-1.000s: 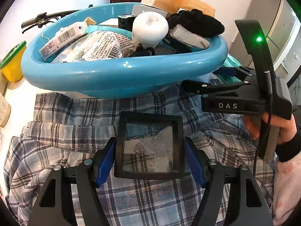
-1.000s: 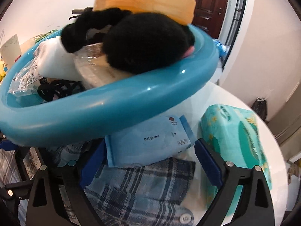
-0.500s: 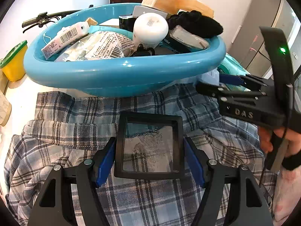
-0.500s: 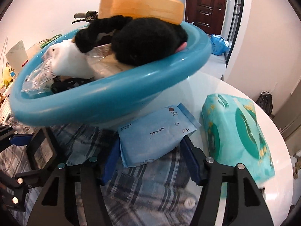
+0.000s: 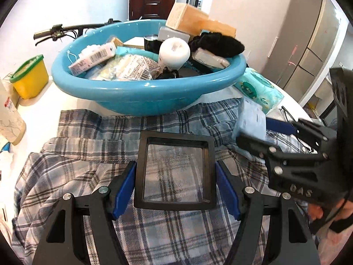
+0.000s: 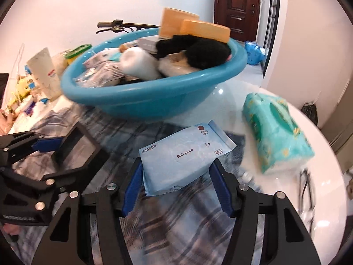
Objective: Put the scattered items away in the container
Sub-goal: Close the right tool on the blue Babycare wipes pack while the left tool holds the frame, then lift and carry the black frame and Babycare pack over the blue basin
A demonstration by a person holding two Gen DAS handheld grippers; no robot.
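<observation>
1. Left hand-held gripper: blue pads clamped on the sides of a square black-framed clear plastic box, above the plaid cloth.
2. Right hand-held gripper: jaws closing, pads pressing a pale blue Babycare wipes packet.
3. Big blue plastic basin, heaped with items, sits just beyond on the white surface.
4. Teal tissue pack lies right of the basin.
</observation>
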